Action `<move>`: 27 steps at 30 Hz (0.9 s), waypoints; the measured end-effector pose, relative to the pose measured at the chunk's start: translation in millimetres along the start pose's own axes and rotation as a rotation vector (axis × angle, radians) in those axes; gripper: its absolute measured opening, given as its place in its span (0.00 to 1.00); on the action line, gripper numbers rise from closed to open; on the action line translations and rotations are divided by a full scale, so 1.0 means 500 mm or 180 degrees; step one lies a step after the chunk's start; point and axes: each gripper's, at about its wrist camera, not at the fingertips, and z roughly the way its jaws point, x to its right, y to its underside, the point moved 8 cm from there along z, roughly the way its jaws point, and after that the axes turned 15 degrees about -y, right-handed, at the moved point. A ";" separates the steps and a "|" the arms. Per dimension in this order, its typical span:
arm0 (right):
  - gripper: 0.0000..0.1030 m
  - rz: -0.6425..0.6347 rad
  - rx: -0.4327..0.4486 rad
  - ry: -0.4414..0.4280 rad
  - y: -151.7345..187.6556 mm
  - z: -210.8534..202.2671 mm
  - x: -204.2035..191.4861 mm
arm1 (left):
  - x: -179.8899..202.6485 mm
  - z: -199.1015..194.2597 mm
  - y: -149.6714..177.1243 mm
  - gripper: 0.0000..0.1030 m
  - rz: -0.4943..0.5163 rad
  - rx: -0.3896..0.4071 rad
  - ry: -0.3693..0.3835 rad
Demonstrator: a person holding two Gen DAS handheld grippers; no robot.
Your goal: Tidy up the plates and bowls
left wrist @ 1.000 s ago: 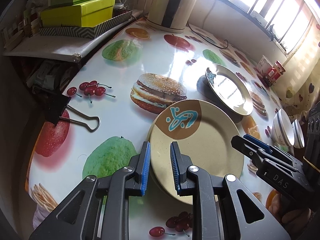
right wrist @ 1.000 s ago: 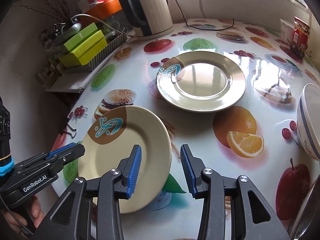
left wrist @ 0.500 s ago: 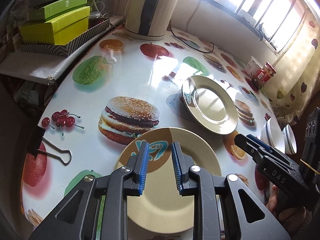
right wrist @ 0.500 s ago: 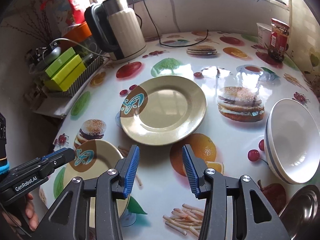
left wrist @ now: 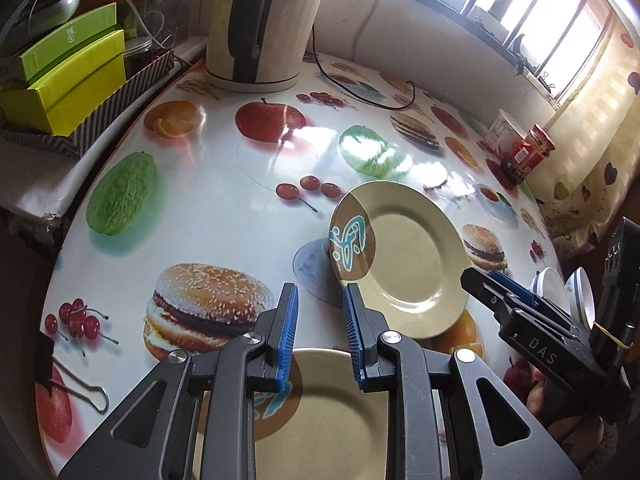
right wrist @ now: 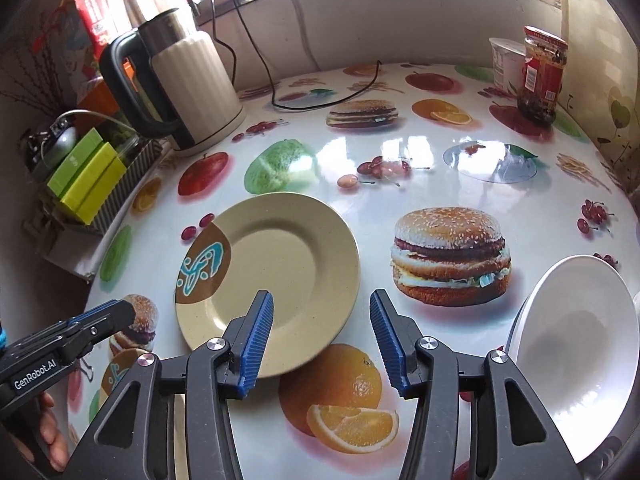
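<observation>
Left gripper (left wrist: 318, 334): your jaws stand apart, empty, over the near plate (left wrist: 320, 412).
Right gripper (right wrist: 322, 344): jaws wide apart, empty, just short of the far plate's (right wrist: 276, 276) near rim.
Near plate: flat on the worktop (left wrist: 208, 216) at its near edge, right under your left gripper.
Far plate: flat mid-worktop, apart from the near one; same beige with a brown patch.
Bowl (right wrist: 576, 360): white, at your right, near the worktop edge; a second sits just beside it.
Handling: the plates look stiff, light and glossy, likely slippery and breakable; the low rim leaves little to bite.
Hold: take the rim edge nearest you, one finger over, one under, then lift level to stack.
</observation>
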 end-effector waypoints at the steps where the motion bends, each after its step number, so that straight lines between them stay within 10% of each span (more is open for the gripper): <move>1: 0.49 0.0007 -0.0003 0.0012 -0.004 0.004 0.004 | 0.006 0.004 -0.006 0.23 0.0014 0.0005 0.0005; 27: 0.51 0.0030 -0.0178 0.0070 -0.031 0.079 0.040 | 0.048 0.099 -0.033 0.24 0.0067 -0.0299 0.0029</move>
